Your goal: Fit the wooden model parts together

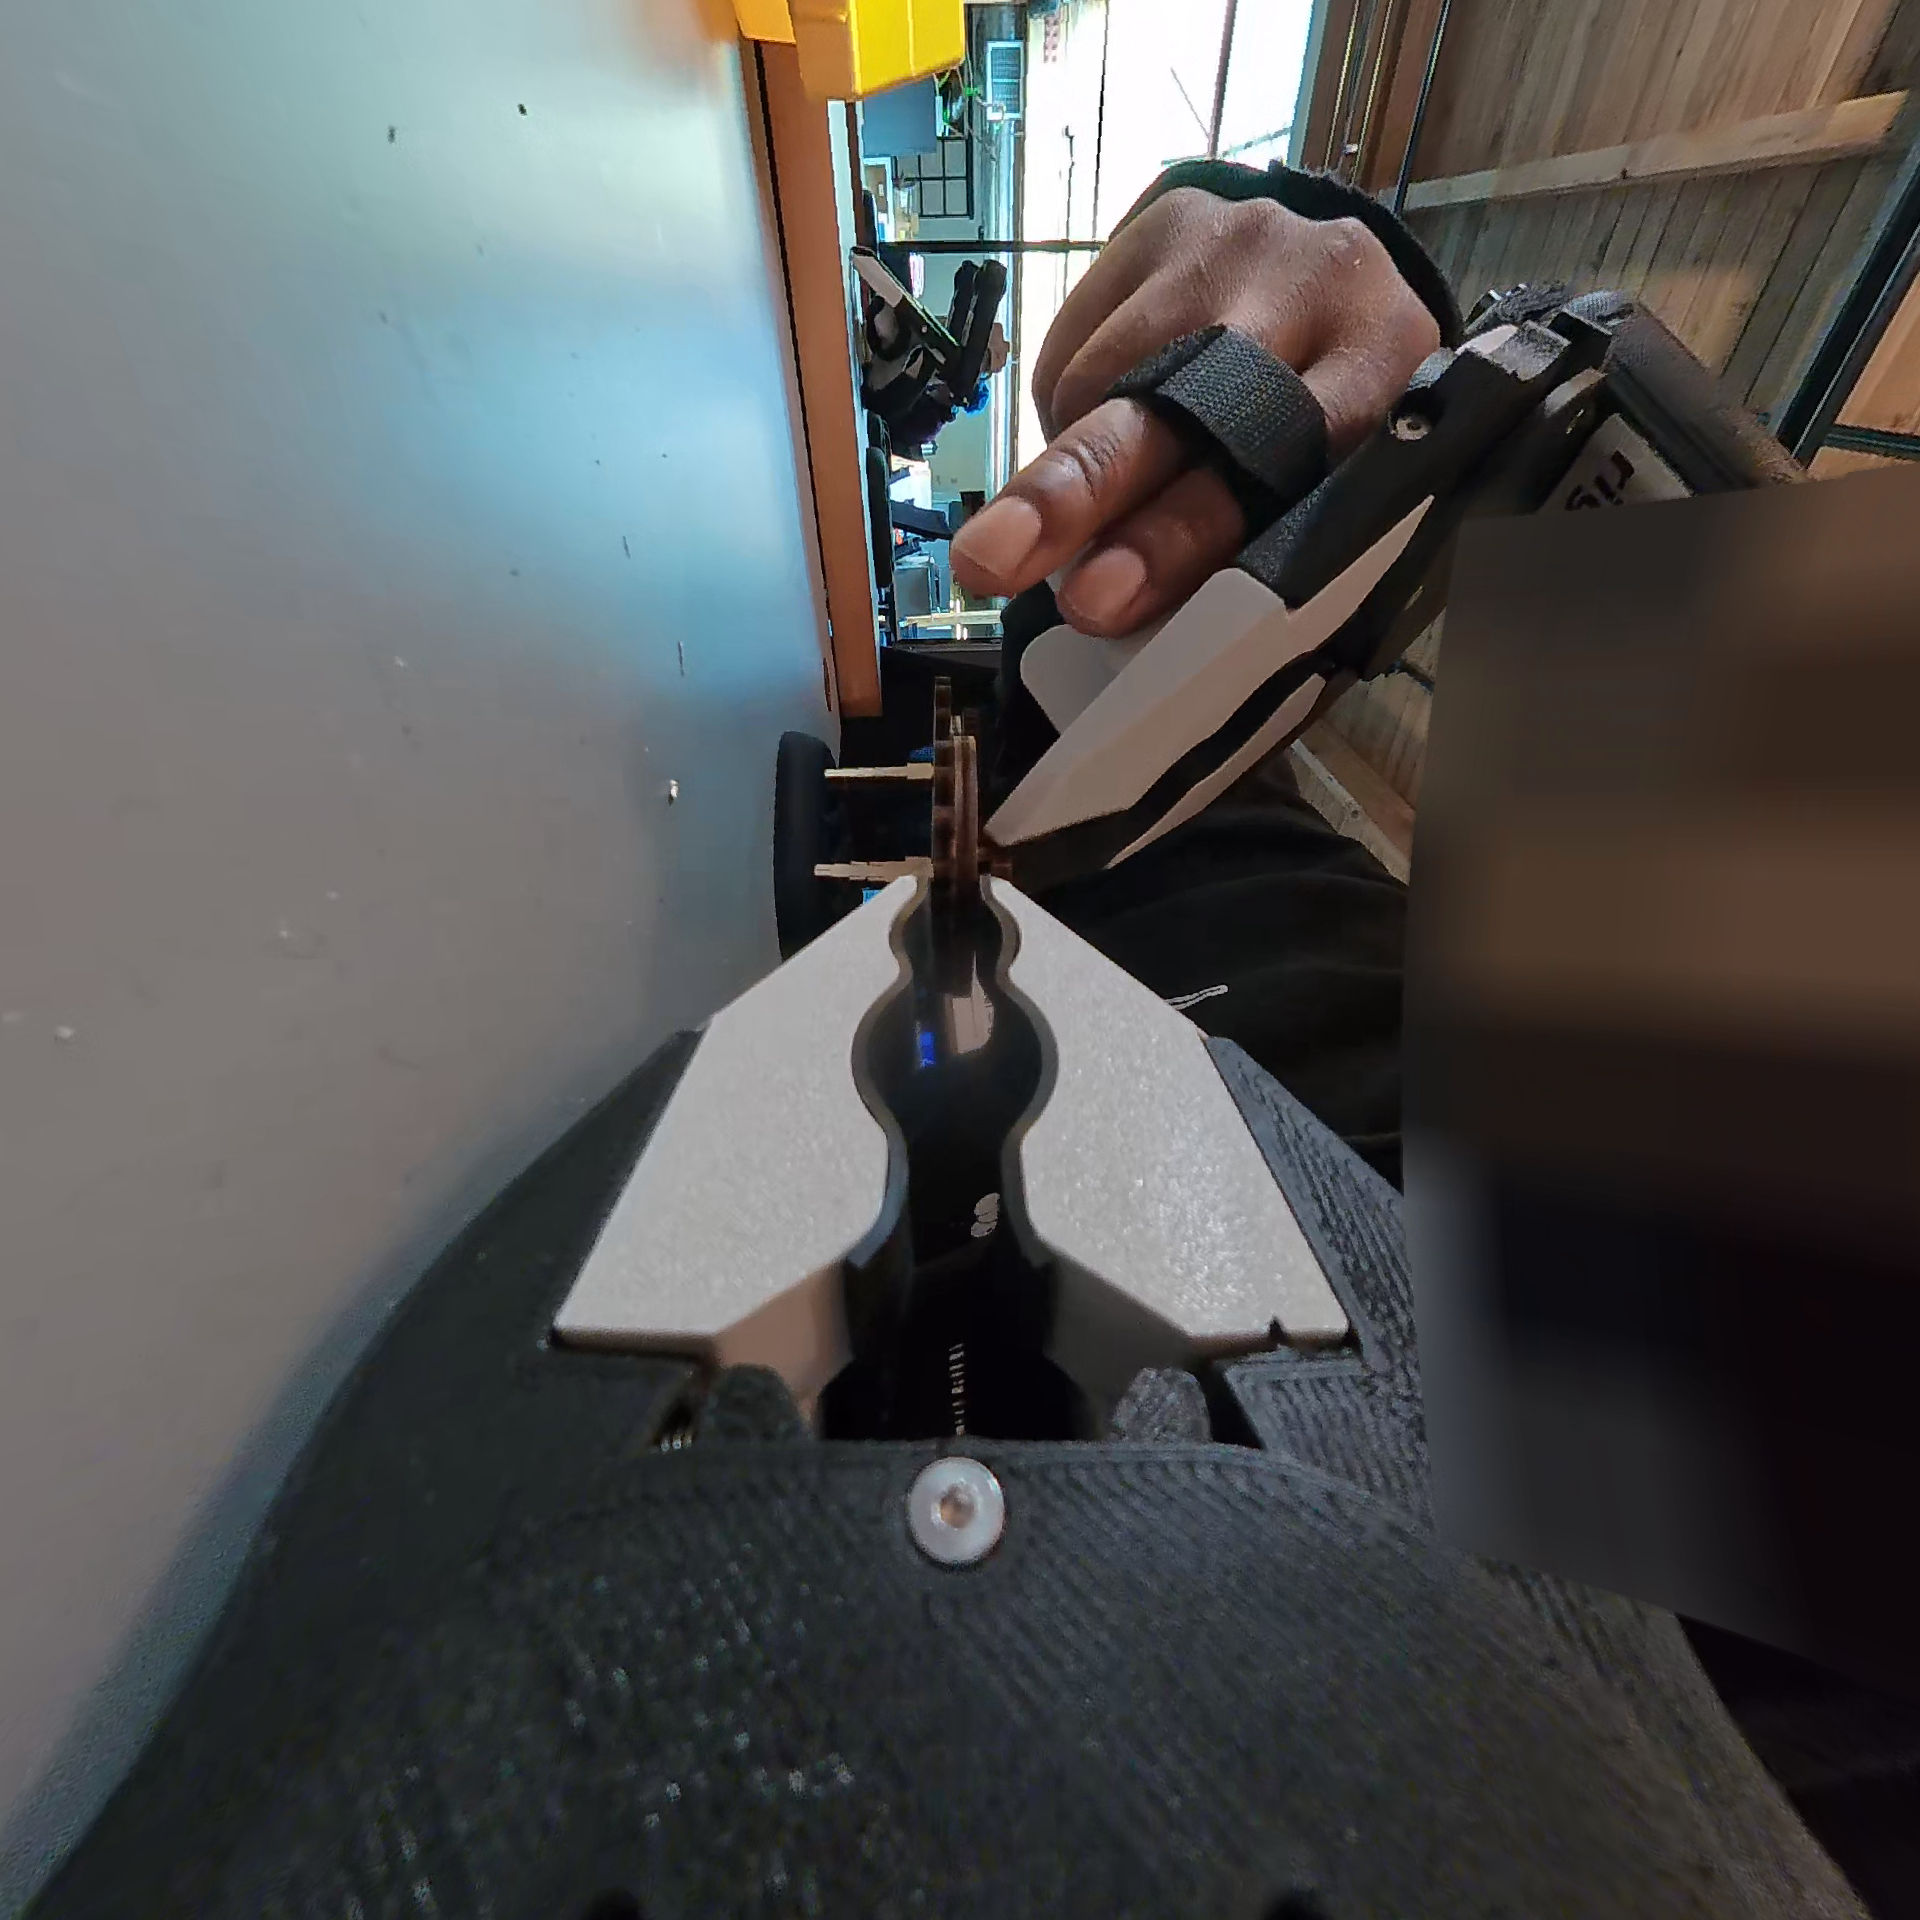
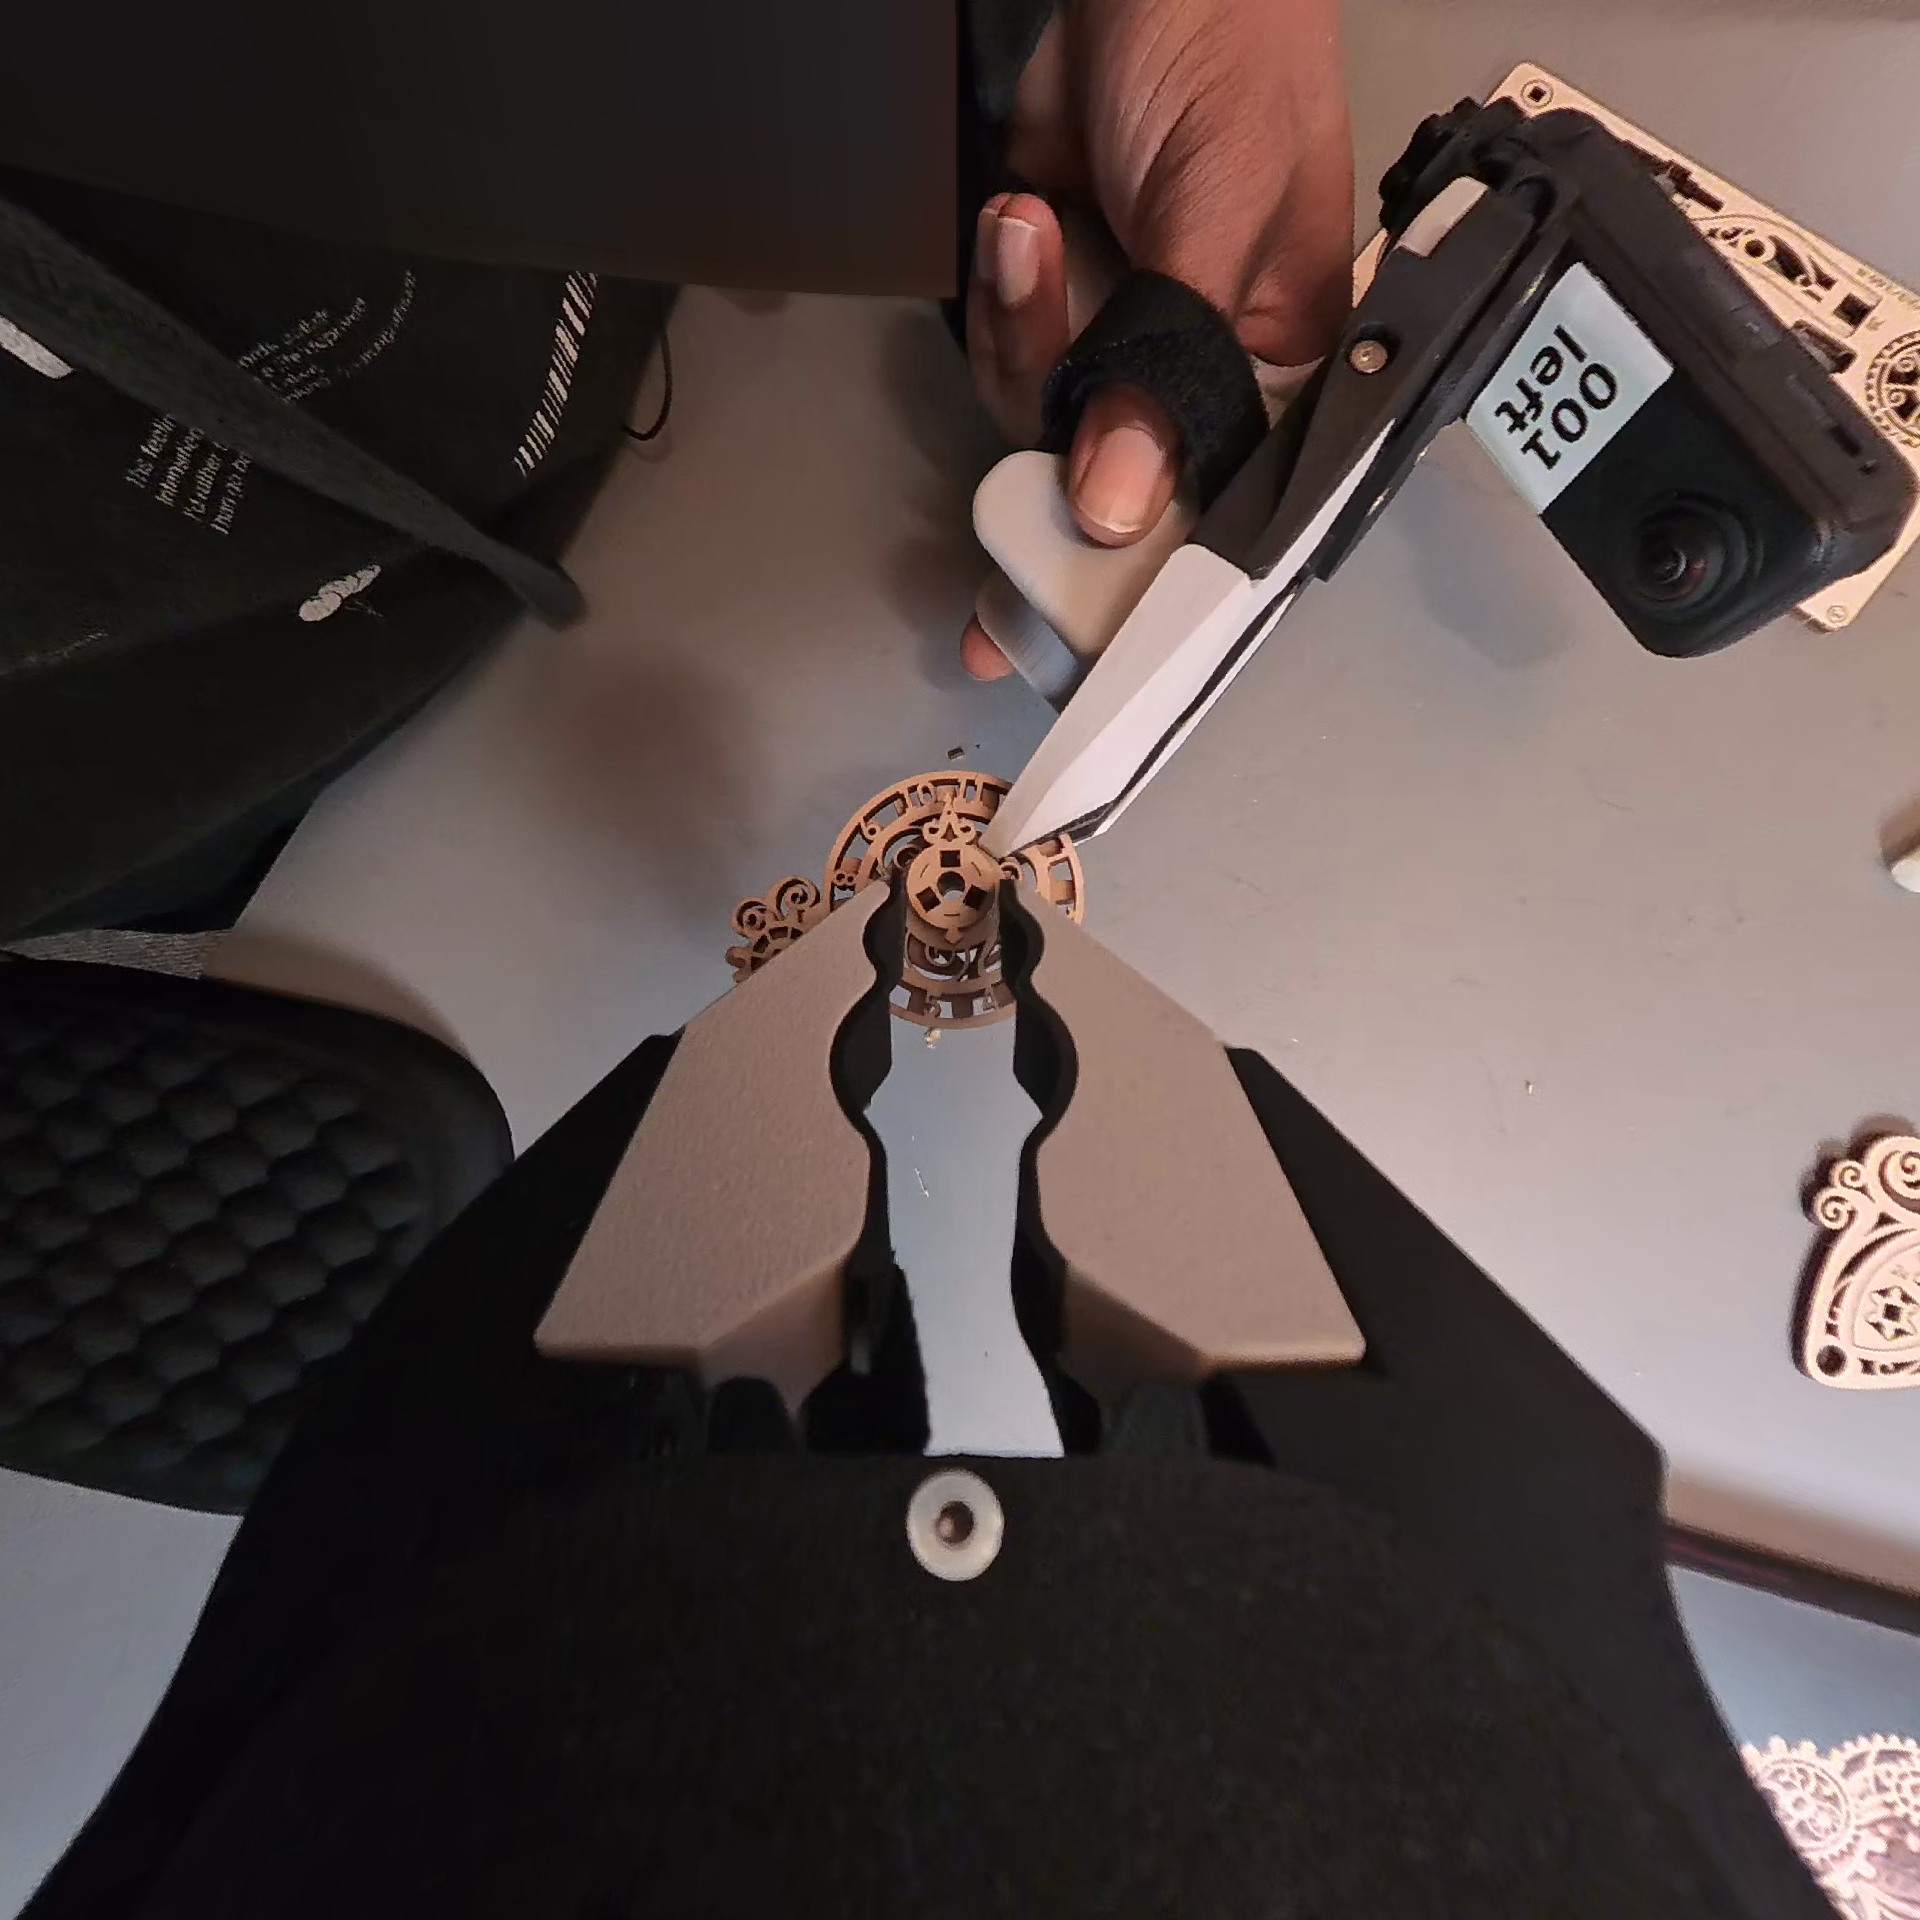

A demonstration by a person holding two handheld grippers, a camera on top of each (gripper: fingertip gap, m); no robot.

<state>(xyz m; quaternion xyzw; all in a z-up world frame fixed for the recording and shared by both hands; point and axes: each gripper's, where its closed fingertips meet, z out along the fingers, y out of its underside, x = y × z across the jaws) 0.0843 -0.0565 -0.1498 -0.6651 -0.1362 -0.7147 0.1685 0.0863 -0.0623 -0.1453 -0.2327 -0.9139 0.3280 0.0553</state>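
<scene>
The tan fretwork clock face [image 2: 961, 904], its round hub [image 2: 951, 891] clenched by the right claw [image 2: 951, 902], meets the left claw [image 2: 1023, 836] (pinching its edge) from 1 o'clock, a labelled camera [image 2: 1683, 457] behind.

Around the right gripper [image 2: 951, 902] room is tight: the round wooden clock face [image 2: 956, 904] fills the gap at its tips, and the left gripper [image 2: 1006, 844] meets the same part just right of and beyond the tips. Left of the jaws, a black bag [image 2: 260, 499] and a dark cushion [image 2: 197, 1226] block passage. Right of the jaws the grey table [image 2: 1455, 987] lies bare up to a carved wooden piece [image 2: 1870, 1262] at the edge. A wooden part sheet [image 2: 1756, 249] lies far right, beyond the tips.
</scene>
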